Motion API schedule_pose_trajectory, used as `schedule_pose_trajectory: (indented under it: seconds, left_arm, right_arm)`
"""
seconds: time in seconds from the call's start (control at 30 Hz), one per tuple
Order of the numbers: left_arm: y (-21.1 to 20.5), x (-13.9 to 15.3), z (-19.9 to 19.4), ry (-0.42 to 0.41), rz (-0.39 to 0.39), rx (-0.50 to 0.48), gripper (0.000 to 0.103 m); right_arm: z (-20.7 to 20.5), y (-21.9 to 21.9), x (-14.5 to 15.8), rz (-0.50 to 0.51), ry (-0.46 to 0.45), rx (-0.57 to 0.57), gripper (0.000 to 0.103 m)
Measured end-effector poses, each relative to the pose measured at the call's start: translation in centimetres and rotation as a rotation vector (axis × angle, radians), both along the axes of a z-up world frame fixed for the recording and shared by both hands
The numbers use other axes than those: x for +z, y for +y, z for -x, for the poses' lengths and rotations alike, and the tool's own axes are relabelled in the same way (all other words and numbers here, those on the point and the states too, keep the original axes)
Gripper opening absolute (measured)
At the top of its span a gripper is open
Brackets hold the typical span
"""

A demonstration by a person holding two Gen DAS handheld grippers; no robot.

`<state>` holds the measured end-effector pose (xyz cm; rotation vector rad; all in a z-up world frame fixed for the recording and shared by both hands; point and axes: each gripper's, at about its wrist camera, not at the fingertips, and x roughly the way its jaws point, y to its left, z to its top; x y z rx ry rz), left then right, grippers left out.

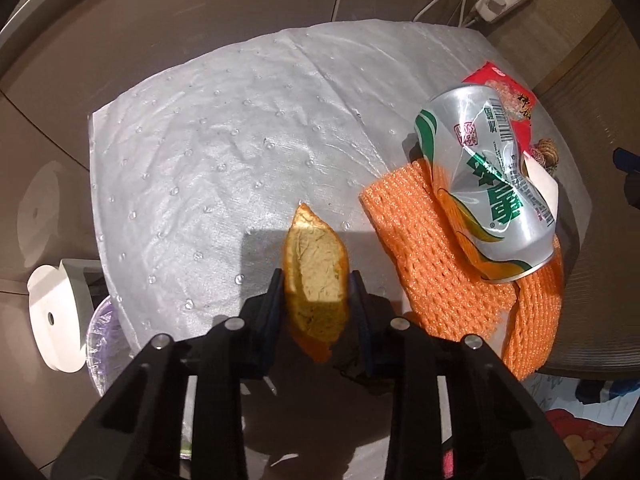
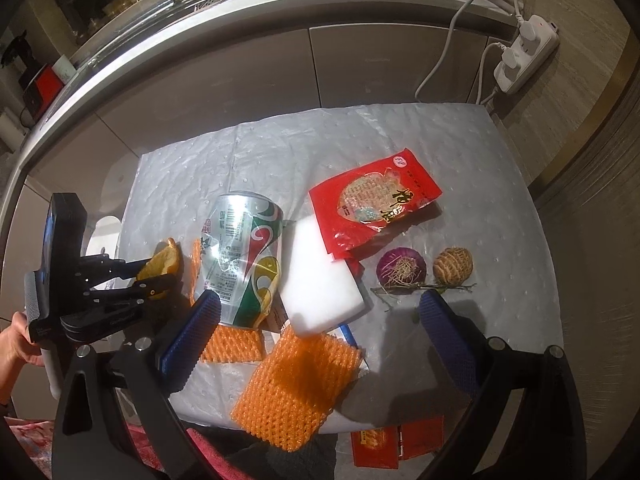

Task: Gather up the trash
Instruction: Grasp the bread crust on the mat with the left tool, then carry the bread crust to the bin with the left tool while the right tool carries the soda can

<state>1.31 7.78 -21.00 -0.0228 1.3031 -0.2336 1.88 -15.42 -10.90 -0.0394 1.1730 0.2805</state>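
My left gripper [image 1: 316, 284] is shut on a piece of orange peel [image 1: 316, 264], pale pith side up, just above the silver-white table cover [image 1: 200, 140]. From the right wrist view the same left gripper [image 2: 160, 276] and the orange peel [image 2: 162, 262] sit at the table's left edge, with a hand behind them. A crushed silver can [image 2: 240, 256] lies on orange foam netting [image 2: 296, 392], beside a white foam block [image 2: 320, 276] and a red snack wrapper [image 2: 372, 208]. My right gripper [image 2: 320, 320] hangs open above the foam block and holds nothing.
A purple onion end [image 2: 402, 270], a brown shell-like lump [image 2: 454, 266] and a twig [image 2: 424, 288] lie to the right. A power strip [image 2: 528, 52] with cables hangs behind the table. Red boxes [image 2: 396, 444] sit below the front edge. A white holder [image 1: 56, 316] stands left of the table.
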Motion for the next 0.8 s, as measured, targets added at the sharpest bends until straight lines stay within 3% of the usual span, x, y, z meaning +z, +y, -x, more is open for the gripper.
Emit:
schedule_pose_trajectory:
  seconds: [0.07, 0.17, 0.57, 0.8]
  left_arm:
    - [0.2, 0.3, 0.0, 0.001, 0.004, 0.008, 0.017]
    - [0.6, 0.9, 0.1, -0.009, 0.013, 0.025, 0.014]
    - [0.8, 4.9, 1.2, -0.081, 0.077, 0.062, 0.011]
    - [3.5, 7.8, 4.0, -0.130, 0.098, 0.138, 0.011]
  right_arm:
    - [-0.2, 0.1, -0.2, -0.011, 0.002, 0.008, 0.099]
    - [-0.5, 0.4, -0.5, -0.014, 0.005, 0.023, 0.099]
    - [-0.9, 3.3, -2.6, -0.098, 0.066, 0.083, 0.099]
    - [-2.3, 7.7, -5.8, 0.000, 0.094, 0.075, 0.099]
